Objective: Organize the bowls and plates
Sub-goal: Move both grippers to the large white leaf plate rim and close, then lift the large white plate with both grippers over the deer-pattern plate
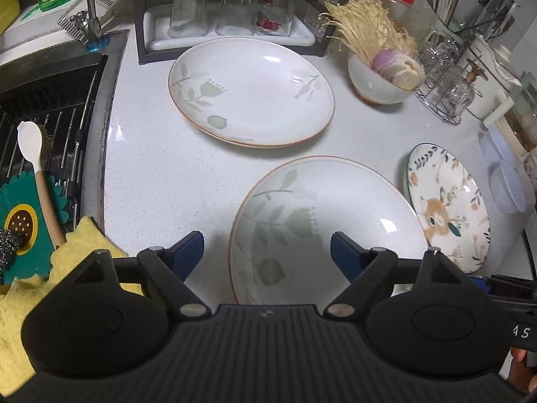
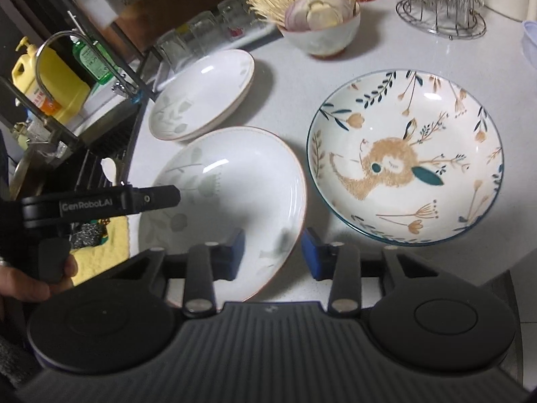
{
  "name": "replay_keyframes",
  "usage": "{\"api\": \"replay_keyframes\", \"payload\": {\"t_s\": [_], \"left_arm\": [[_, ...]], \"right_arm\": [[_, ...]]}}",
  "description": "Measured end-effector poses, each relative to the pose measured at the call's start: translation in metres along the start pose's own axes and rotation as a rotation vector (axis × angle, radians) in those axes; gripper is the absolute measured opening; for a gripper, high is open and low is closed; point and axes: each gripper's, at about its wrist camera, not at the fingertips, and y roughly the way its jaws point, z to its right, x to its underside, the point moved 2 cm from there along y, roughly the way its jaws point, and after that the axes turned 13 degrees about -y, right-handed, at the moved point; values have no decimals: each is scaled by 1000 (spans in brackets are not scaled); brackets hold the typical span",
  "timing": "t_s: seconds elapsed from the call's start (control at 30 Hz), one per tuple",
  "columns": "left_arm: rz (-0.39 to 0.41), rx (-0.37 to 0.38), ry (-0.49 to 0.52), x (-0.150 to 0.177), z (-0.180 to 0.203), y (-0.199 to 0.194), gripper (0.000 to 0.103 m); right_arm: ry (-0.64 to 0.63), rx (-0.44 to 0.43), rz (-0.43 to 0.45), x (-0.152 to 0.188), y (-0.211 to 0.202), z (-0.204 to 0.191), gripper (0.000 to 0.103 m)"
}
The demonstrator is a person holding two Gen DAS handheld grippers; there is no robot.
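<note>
A white plate with green leaves [image 1: 335, 208] [image 2: 235, 181] lies nearest on the white counter [image 1: 151, 168]. My left gripper [image 1: 266, 247] is open and straddles its left rim. My right gripper [image 2: 272, 247] has its blue pads on either side of the plate's right rim, with gaps showing, so it is open. Behind lie two stacked plates of the same pattern [image 1: 251, 90] [image 2: 204, 94]. A plate painted with a brown animal and flowers [image 1: 446, 205] [image 2: 406, 154] lies to the right. At the back stands a bowl [image 1: 379, 84] [image 2: 322, 37] of enoki mushrooms and onion slices.
The sink [image 1: 50, 100] with its wire rack, a brush and a yellow cloth [image 1: 84, 245] lies to the left. Upturned glasses [image 1: 228, 16] stand on a tray at the back. A wire glass holder [image 1: 446, 90], utensil holders and plastic lids [image 1: 503, 181] crowd the right side.
</note>
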Motion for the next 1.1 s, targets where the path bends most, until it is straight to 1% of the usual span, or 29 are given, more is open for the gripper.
{"api": "replay_keyframes", "payload": {"t_s": [0.07, 0.17, 0.2, 0.27, 0.3, 0.37, 0.43, 0.5, 0.67, 0.73, 0.87, 1.03, 1.1], "left_arm": [[-3, 1, -12, -1, -2, 6, 83], [-7, 9, -22, -4, -6, 15, 76], [-12, 13, -28, -5, -7, 18, 71], [-25, 25, -40, -6, -9, 24, 67], [-31, 32, -44, -6, -11, 27, 63], [-19, 41, -42, -7, -11, 28, 61], [-23, 56, -39, -7, -10, 28, 55], [-35, 82, -48, -7, -11, 29, 54], [-45, 91, -49, -7, -12, 27, 53], [-47, 92, -26, -8, -10, 24, 53], [-33, 98, 9, -12, -6, 15, 53], [-21, 125, 17, -20, -3, 1, 53], [-33, 152, -3, -25, -1, -6, 53]], "right_arm": [[15, 21, -5, -1, 5, 4, 36], [26, 30, -4, -2, 11, 9, 28], [30, 29, -9, -2, 13, 10, 26], [32, 20, -14, 0, 18, 10, 20], [32, 17, -16, 1, 21, 9, 19], [30, 17, -14, 3, 25, 8, 19], [19, 14, -3, 4, 25, 6, 19], [18, 11, 6, 5, 24, 5, 20], [8, 16, 2, 3, 22, 3, 20], [-13, 30, -9, 1, 21, -1, 20], [-15, 33, -1, -4, 15, -2, 20], [-18, 47, 22, -11, 3, -7, 20], [-20, 61, 21, -15, -2, -8, 20]]}}
